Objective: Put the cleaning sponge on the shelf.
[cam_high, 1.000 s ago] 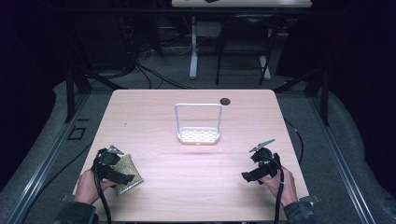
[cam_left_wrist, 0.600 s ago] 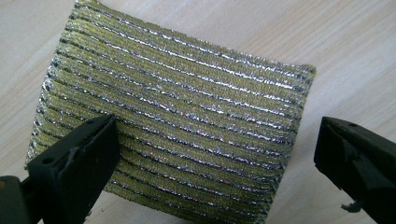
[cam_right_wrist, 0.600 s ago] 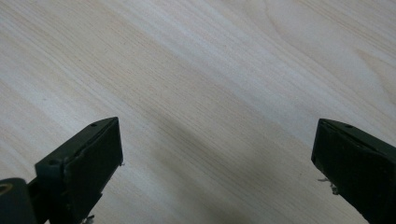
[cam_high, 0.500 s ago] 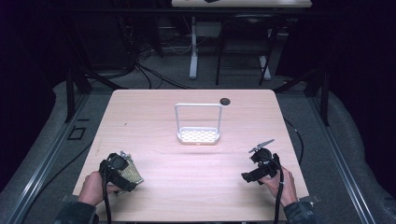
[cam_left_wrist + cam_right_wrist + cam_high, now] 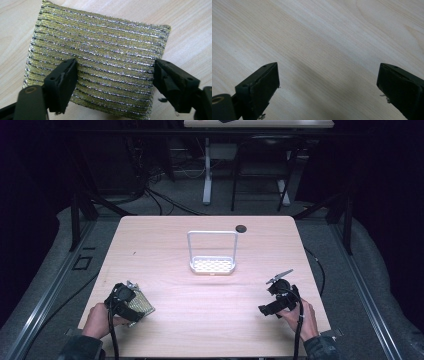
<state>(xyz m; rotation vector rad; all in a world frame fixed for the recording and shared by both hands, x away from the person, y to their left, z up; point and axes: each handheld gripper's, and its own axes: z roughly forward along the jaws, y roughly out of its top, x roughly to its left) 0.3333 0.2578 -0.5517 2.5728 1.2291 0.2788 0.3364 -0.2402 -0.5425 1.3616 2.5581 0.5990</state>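
A gold and silver striped scouring sponge [image 5: 142, 306] [image 5: 100, 57] lies flat near the table's front left corner. My left gripper [image 5: 132, 307] [image 5: 115, 75] hovers close over it, open, one jaw over its left part and the other near its right edge. Whether the jaws touch the sponge I cannot tell. My right gripper [image 5: 270, 296] [image 5: 328, 85] stands open over bare wood near the front right, with nothing between its fingers.
A white wire rack [image 5: 212, 265] with a perforated base and a tall hoop handle stands at the middle of the wooden table [image 5: 210, 320]. A small black round object [image 5: 241, 228] sits near the far edge. Dark floor, cables and another table's legs lie beyond.
My left gripper has tipped down and shifted slightly right, closer onto the sponge. The right gripper has barely moved.
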